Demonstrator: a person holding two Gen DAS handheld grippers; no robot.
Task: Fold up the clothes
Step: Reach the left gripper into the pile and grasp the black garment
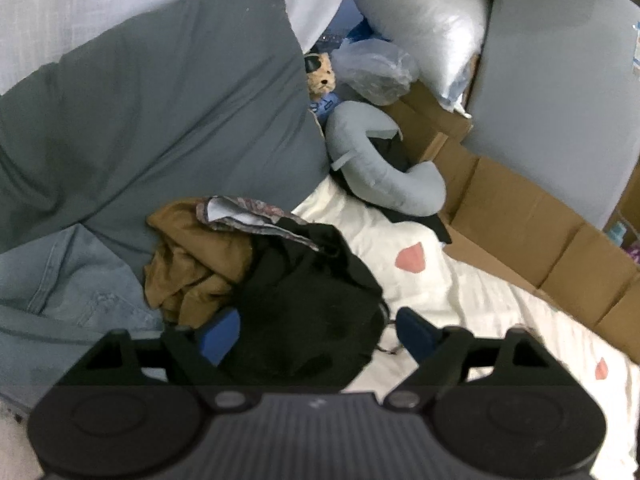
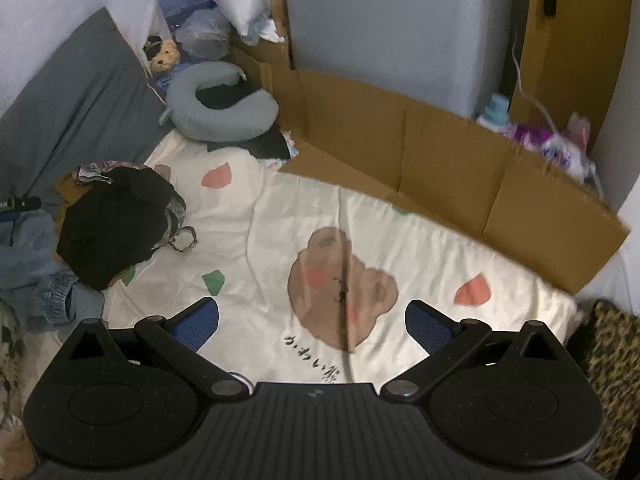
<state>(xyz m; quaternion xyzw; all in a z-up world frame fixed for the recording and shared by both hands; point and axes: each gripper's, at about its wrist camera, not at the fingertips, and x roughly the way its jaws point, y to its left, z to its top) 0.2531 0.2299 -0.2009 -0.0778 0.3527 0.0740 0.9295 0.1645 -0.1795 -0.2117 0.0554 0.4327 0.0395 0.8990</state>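
A pile of clothes lies on the cream blanket [image 1: 448, 284]. A crumpled black garment [image 1: 308, 300] is on top, with a brown garment [image 1: 192, 264] and a patterned cloth [image 1: 240, 216] behind it and pale denim [image 1: 72, 280] to the left. My left gripper [image 1: 316, 332] is open low over the pile. The black garment sits between its blue pads [image 1: 416, 334], and the right pad is clear of the cloth. In the right wrist view the black garment [image 2: 116, 224] is at the left. My right gripper [image 2: 312, 320] is open and holds nothing, above the blanket's brown bear print [image 2: 344, 288].
A grey quilt [image 1: 160, 100] rises behind the pile. A grey neck pillow [image 2: 216, 104] and a teddy [image 2: 162, 58] sit at the back. A cardboard wall [image 2: 440, 160] runs along the blanket's far and right side. Leopard-print fabric [image 2: 612, 360] is at the right edge.
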